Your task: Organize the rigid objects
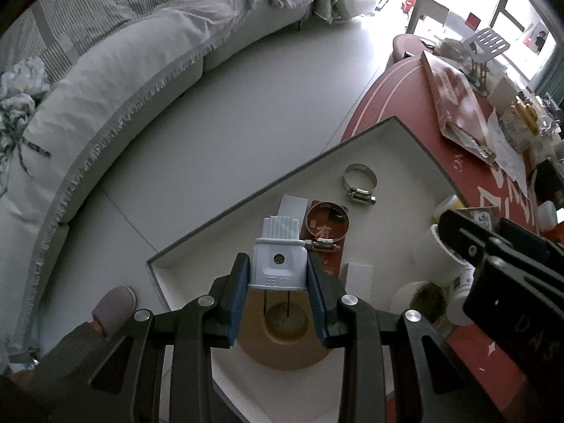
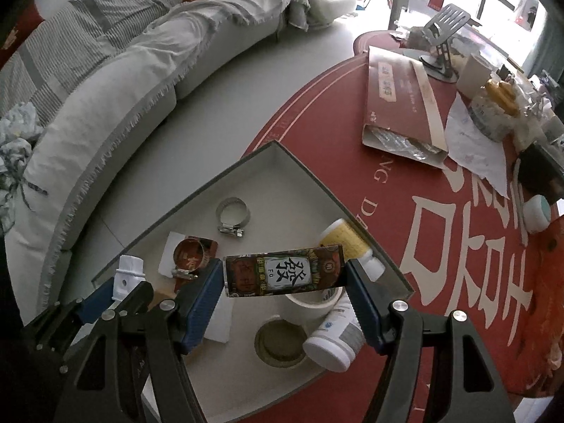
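Observation:
My left gripper [image 1: 277, 261] is shut on a white plug [image 1: 278, 246], its two prongs pointing back at the camera, above a shallow grey-rimmed tray [image 1: 405, 144]. My right gripper [image 2: 285, 276] is shut on a small brown patterned box [image 2: 285, 271] with a large Chinese character, held crosswise over the same tray [image 2: 282, 151]. In the tray lie a bare hose clamp [image 2: 232, 215], a second clamp on a brown card [image 2: 190, 255], a tape roll [image 2: 280, 343], a white tape roll [image 2: 313, 305] and two pill bottles [image 2: 335, 342]. The plug [image 2: 128, 275] also shows at lower left in the right wrist view.
The tray sits at the edge of a round red table [image 2: 440, 246]. Further back on the table are an open paper package [image 2: 398, 105], a metal stand [image 2: 444, 28], crumpled paper and a small jar [image 2: 535, 211]. A long pale sofa [image 2: 123, 88] curves along the left beyond grey floor.

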